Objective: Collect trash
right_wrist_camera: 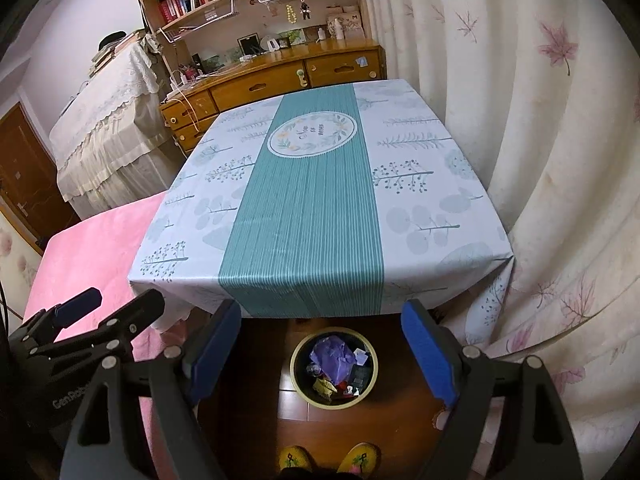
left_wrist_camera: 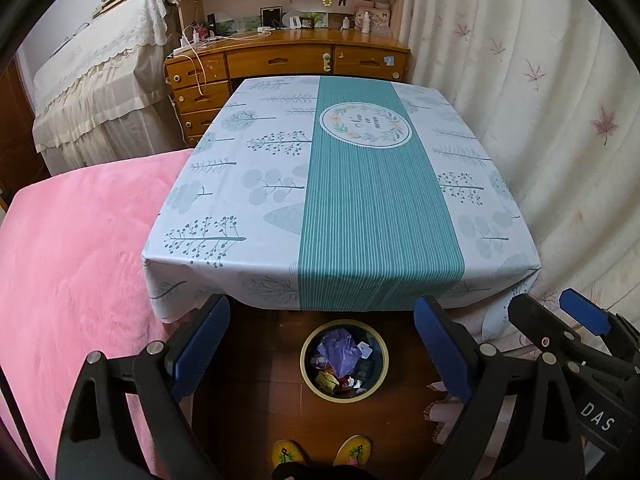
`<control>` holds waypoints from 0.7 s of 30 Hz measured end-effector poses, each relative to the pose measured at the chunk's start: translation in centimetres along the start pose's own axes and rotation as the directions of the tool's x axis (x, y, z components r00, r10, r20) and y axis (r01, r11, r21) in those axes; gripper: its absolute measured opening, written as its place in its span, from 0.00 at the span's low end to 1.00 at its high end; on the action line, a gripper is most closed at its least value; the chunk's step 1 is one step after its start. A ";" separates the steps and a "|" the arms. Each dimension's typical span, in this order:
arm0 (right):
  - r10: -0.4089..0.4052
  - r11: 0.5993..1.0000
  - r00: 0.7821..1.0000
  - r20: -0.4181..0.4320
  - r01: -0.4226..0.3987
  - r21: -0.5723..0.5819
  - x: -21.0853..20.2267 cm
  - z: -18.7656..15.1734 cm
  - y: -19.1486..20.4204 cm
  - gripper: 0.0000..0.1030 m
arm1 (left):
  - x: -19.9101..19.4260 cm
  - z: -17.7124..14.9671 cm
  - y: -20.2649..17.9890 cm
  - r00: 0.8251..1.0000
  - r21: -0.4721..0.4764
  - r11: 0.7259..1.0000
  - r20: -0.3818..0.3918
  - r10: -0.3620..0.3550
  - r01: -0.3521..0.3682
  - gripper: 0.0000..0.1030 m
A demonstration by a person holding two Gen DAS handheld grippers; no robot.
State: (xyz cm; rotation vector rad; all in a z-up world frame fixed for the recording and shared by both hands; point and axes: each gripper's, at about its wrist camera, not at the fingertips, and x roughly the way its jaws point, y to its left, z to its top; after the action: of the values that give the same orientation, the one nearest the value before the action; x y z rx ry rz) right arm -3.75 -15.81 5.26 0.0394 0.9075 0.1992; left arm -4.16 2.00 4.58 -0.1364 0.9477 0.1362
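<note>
A round dark bin with a yellow rim (left_wrist_camera: pixel 382 376) (right_wrist_camera: pixel 295 376) stands on the wooden floor below the table's near edge. It holds crumpled purple plastic (left_wrist_camera: pixel 338 354) (right_wrist_camera: pixel 332 354) and several wrappers. My left gripper (left_wrist_camera: pixel 322 344) is open and empty, held above the bin. My right gripper (right_wrist_camera: pixel 320 344) is open and empty, also above the bin; it shows at the right of the left wrist view (left_wrist_camera: pixel 560 316). The left gripper shows at the lower left of the right wrist view (right_wrist_camera: pixel 116 308). The table (left_wrist_camera: pixel 352 200) (right_wrist_camera: pixel 304 216) has a white and teal cloth.
A pink bed (left_wrist_camera: pixel 72 264) lies to the left. Curtains (left_wrist_camera: pixel 552 120) hang on the right. A wooden desk with shelves (left_wrist_camera: pixel 288 60) stands behind the table. The person's yellow slippers (left_wrist_camera: pixel 320 452) are on the floor near the bin.
</note>
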 end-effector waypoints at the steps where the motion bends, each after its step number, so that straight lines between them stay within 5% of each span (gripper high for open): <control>1: 0.000 1.000 1.000 -0.001 0.000 0.000 0.0 0.0 0.0 0.81 | 0.0 0.0 0.0 1.000 0.000 1.000 -0.001 0.000 0.000 0.90; 21: -0.008 1.000 1.000 0.022 0.008 -0.004 -1.1 0.0 -0.7 0.81 | -0.8 -0.7 -1.0 1.000 -0.006 1.000 0.011 -0.002 0.003 0.90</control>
State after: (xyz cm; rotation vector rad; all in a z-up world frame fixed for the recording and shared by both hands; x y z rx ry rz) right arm -4.31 -16.68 6.01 0.0339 0.8853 0.1934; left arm -5.02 0.85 4.93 -0.1420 0.9367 0.1372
